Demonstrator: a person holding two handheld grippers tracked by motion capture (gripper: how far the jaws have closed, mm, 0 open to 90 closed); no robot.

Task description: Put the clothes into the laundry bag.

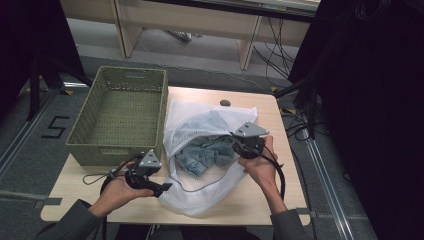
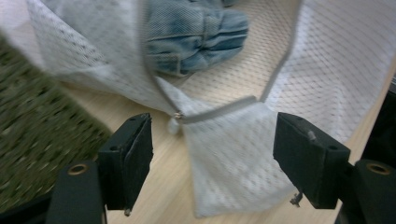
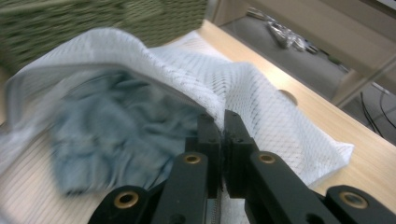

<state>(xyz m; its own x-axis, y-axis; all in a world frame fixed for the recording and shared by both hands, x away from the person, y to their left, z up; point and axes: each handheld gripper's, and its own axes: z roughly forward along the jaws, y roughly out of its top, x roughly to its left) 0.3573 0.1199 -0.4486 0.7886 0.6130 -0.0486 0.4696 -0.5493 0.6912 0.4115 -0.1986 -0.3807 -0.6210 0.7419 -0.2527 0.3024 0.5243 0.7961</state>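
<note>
So there's a white mesh laundry bag (image 1: 200, 150) lying in the middle of a light wood table (image 1: 260, 200), w/ a blue denim garment (image 1: 207, 152) bunched up inside it, showing thru the open mouth. The bag's left edge sits right up against a green woven basket (image 1: 120, 115), which takes the table's left part & partly hangs past the far edge, afaict.

Right gripper (image 1: 239, 142): held in the person's right hand (image 1: 261, 167) at the bag's right side, near the top edge of the opening. In the right gripper view the 2 black jaws are pinched together on the bag's mesh edge (image 3: 219, 116), fabric pulled up & draped over the tips. No gap between the pads apart from the cloth. The denim (image 3: 116, 126) lies just left of the jaws in that view, a bit blurry.

Left gripper (image 1: 167, 186): in the left hand (image 1: 117, 192) at the near left corner of the bag, low over the table. Jaws wide apart, nothing clamped. In the left gripper view the bag's corner (image 2: 233, 154) lies on the table btw the 2 pads w/o touching either, and the grey zipper track w/ its small white pull (image 2: 174, 123) sits just ahead of the left pad. Basket weave (image 2: 42, 135) blurs past on the left of that view.

Small dark round thing (image 1: 225, 103) on the table beyond the bag, can't tell what it is.
</note>
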